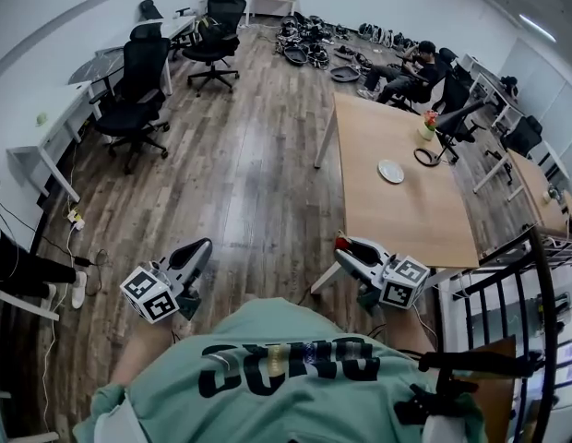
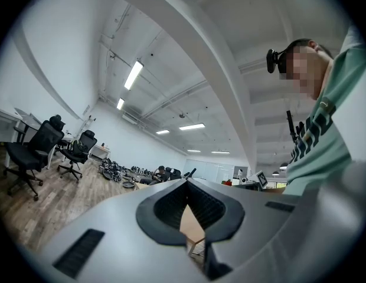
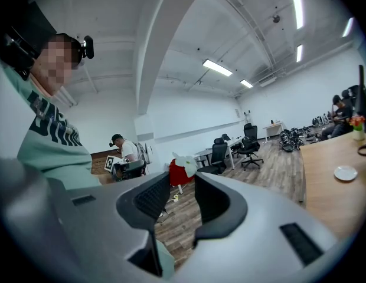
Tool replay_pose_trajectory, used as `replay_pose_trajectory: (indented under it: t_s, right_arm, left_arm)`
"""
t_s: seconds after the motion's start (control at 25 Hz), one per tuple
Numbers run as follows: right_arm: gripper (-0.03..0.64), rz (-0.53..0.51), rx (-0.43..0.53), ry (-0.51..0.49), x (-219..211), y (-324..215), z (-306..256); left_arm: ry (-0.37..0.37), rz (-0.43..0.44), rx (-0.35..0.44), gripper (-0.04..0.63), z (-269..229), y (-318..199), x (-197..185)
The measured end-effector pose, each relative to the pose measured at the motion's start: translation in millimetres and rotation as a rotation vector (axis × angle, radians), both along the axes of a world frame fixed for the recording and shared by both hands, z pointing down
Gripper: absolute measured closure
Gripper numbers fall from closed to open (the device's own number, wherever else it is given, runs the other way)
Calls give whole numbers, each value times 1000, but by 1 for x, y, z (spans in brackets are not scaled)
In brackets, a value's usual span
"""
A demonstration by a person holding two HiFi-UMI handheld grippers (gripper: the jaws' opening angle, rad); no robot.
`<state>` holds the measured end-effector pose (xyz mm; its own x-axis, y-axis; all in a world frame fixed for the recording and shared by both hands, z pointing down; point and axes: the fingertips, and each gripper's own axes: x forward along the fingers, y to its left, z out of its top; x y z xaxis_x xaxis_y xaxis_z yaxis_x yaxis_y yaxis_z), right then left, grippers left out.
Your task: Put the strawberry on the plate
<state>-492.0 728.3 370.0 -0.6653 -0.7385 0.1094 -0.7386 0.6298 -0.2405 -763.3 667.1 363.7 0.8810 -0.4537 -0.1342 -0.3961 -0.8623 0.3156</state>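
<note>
Closest to the head camera was the person's green shirt (image 1: 286, 377), with both grippers held out just in front of it above the wood floor (image 1: 258, 183).

Right gripper (image 1: 346, 247): fingers (image 3: 152, 198) partly spread, pinching the strawberry (image 3: 178, 173) at their very tips. Red body sat between the pads, pale leafy cap poking up above them.

Left gripper (image 1: 205, 245): fingers (image 2: 171, 208) pressed together at the tips, nothing between them.

Plate (image 1: 390, 171): white, bare, on the wooden worktop (image 1: 406, 220), well ahead of the right fingers and somewhat to their right. A vase of flowers (image 1: 427, 125) stood beyond it, farther from the fingers. Right fingertips were only about at the worktop's near corner, well apart from the plate.

Status, as judged: pick-up done, berry looked secure in the right fingers. Left to do: carry it along the worktop, bring the fingers above the plate, lower, release. Placing not yet begun, so the task stood at roughly its early-middle part.
</note>
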Motion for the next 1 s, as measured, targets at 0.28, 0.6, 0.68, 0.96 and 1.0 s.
replay_pose_trajectory:
  t_s: [0.28, 0.6, 0.68, 0.96, 1.0]
  right_arm:
    - [482, 17, -17, 14, -45, -11, -4]
    - [482, -14, -37, 49, -78, -28, -7]
    - [482, -26, -43, 41, -76, -35, -4]
    - [483, -161, -31, -11, -73, -98, 3]
    - [482, -191, -24, -18, -71, -107, 4]
  left_arm:
    - [13, 0, -6, 591, 9, -12, -47]
    - [32, -7, -42, 591, 23, -24, -70]
    - [34, -16, -41, 591, 25, -26, -69]
    - [-15, -139, -28, 591, 19, -45, -69]
    - [-27, -162, -26, 591, 19, -48, -67]
